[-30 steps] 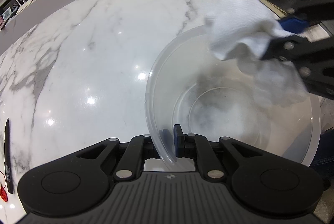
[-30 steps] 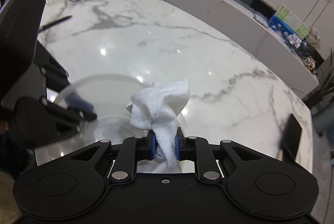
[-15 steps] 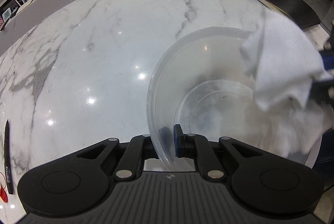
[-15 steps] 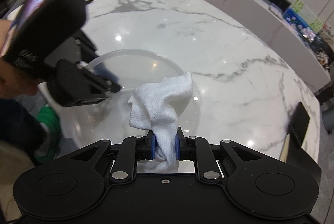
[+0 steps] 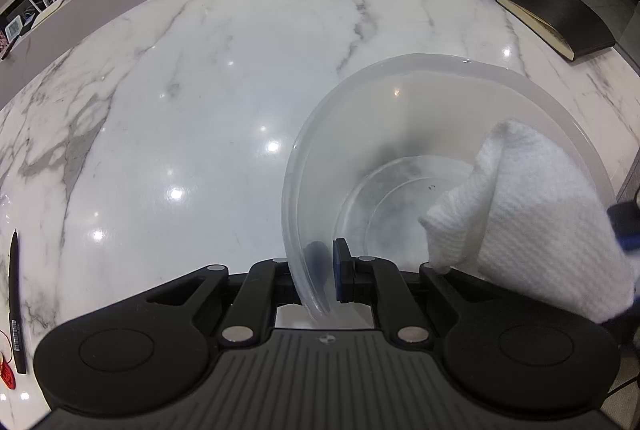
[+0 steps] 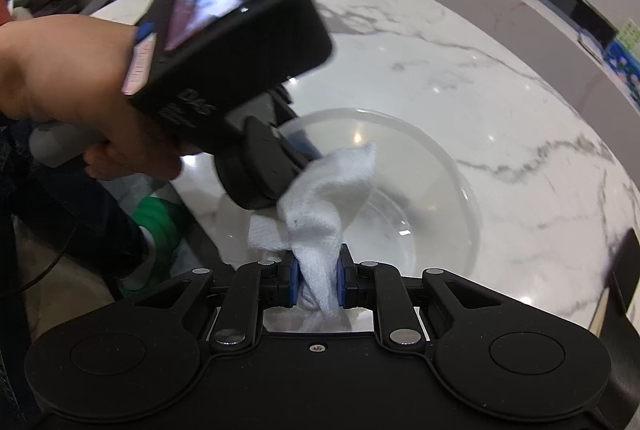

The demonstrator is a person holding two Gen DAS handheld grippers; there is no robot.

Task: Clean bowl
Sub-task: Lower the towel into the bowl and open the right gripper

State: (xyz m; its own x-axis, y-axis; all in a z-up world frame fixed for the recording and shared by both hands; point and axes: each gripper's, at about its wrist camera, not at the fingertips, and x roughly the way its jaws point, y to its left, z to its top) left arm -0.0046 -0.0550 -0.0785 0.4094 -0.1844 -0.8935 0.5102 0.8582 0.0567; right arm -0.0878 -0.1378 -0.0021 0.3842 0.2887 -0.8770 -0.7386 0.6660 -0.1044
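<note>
A clear plastic bowl (image 5: 400, 97) stands on the white marble counter (image 5: 200, 89). My left gripper (image 5: 326, 276) is shut on the bowl's near rim, one finger inside and one outside. My right gripper (image 6: 316, 282) is shut on a white cloth (image 6: 320, 197). The cloth (image 5: 532, 222) lies over the bowl's right rim in the left wrist view, next to the left gripper's body. The bowl also shows in the right wrist view (image 6: 432, 189), with small dark specks on its bottom in the left wrist view.
A black pen (image 5: 15, 302) and a red tag lie at the counter's left edge. Two black books (image 5: 560, 17) lie at the far right. A hand holds the left gripper (image 6: 232, 41). The counter edge runs close on the right.
The cloth has swept from the bowl's far right rim down to the near right side, close to the left gripper. The bowl and left gripper have stayed put.
</note>
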